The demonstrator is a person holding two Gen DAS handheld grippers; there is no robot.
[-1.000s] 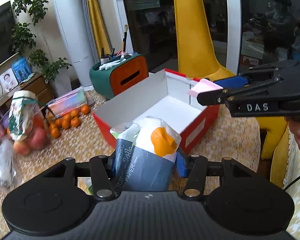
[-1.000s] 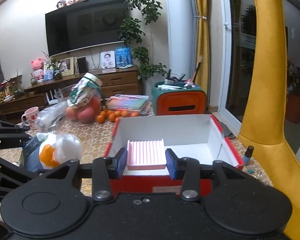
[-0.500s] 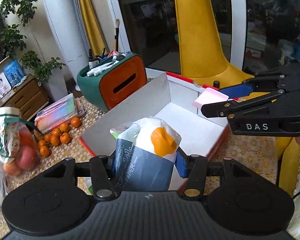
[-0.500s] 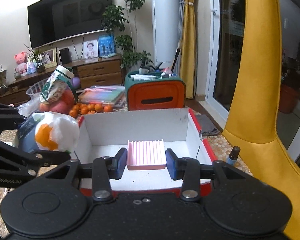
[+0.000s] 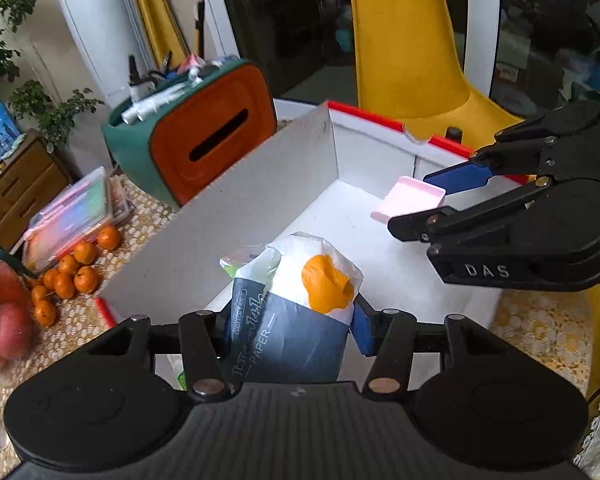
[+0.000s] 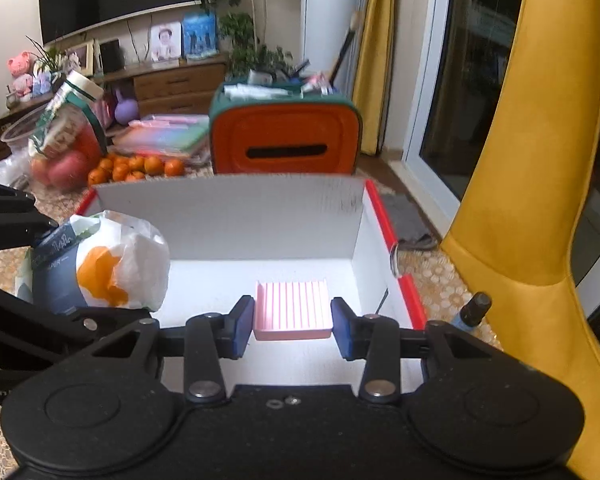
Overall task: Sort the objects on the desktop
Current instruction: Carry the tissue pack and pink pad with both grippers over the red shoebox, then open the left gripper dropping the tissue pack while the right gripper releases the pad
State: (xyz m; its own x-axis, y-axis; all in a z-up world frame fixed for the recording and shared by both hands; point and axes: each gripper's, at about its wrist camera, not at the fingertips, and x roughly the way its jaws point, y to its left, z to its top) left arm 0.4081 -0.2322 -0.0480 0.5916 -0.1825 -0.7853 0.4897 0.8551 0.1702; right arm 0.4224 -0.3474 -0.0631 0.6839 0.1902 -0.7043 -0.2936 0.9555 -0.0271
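My left gripper (image 5: 290,320) is shut on a tissue paper pack (image 5: 296,312), dark blue and white with an orange blotch, held over the near left part of the red box (image 5: 364,114) with a white inside. In the right wrist view the same pack (image 6: 100,268) hangs at the left, over the box's left wall. My right gripper (image 6: 292,320) is shut on a pink ribbed tray (image 6: 292,308), low over the white floor of the red box (image 6: 380,216). From the left wrist view the pink tray (image 5: 412,198) and the right gripper (image 5: 440,196) sit at the right, inside the box.
Behind the box stands a green and orange organizer (image 6: 284,136) full of pens and tubes. Tangerines (image 6: 140,166), a bag of apples (image 6: 66,148) and a pastel plastic case (image 6: 160,138) lie at the back left. A small dark bottle (image 6: 470,312) and a yellow chair (image 6: 540,200) are on the right.
Both grippers have moved forward and down over the box with their loads. The box now fills more of each view and the pink tray sits lower inside it.
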